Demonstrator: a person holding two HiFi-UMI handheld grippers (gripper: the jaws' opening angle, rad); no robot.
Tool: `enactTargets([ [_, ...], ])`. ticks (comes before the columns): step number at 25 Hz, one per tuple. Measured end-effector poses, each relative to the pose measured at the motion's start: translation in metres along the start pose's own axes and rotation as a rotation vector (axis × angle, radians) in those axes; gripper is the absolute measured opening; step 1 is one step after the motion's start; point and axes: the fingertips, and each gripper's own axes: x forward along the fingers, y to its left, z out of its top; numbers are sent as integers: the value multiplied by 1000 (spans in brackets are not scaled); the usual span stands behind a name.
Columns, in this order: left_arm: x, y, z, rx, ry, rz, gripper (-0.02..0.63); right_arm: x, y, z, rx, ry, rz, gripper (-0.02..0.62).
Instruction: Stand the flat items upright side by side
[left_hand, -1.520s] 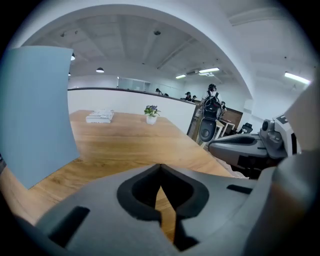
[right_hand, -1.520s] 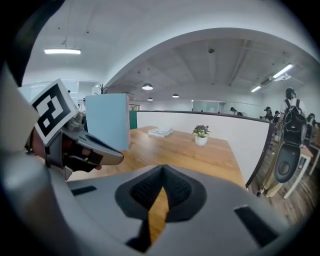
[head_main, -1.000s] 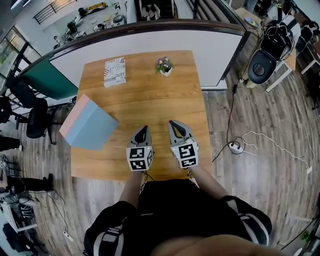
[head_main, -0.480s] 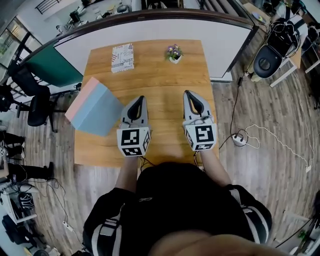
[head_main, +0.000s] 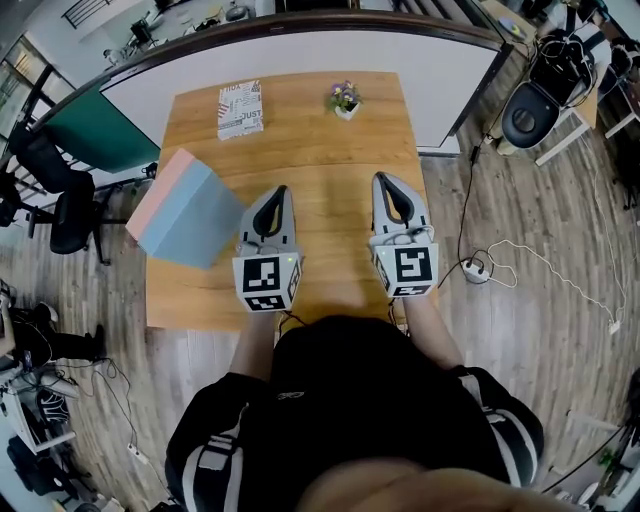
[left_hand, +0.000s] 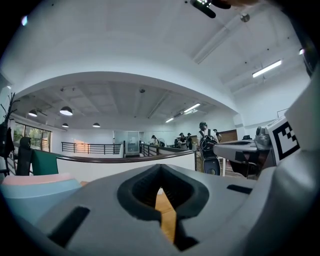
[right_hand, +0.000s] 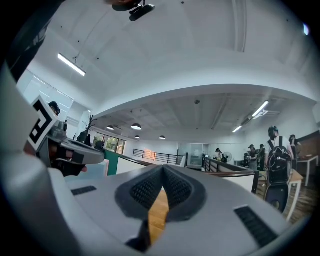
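Two flat items show in the head view: a large pink and light-blue one (head_main: 186, 208) hanging over the table's left edge, and a small white printed booklet (head_main: 240, 109) lying flat at the far left. The big one also shows at the left of the left gripper view as a blue and pink block (left_hand: 35, 192). My left gripper (head_main: 279, 192) and right gripper (head_main: 383, 180) are held level side by side over the near half of the wooden table (head_main: 330, 170). Both are shut with nothing between the jaws, seen too as left gripper (left_hand: 160, 170) and right gripper (right_hand: 162, 172).
A small potted plant (head_main: 345, 99) stands at the table's far right. A white partition (head_main: 300, 55) runs behind the table. Office chairs (head_main: 60, 215) stand to the left, and cables with a power strip (head_main: 475, 272) lie on the floor to the right.
Both grippers have risen towards the camera and now look larger and level. They have hardly moved over the last half second.
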Motion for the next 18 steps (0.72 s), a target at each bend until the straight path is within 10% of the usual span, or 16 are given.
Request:
enactTargets([
  [18, -19, 9, -21, -29, 29, 27, 0, 1, 31, -14, 11, 45, 80, 3],
])
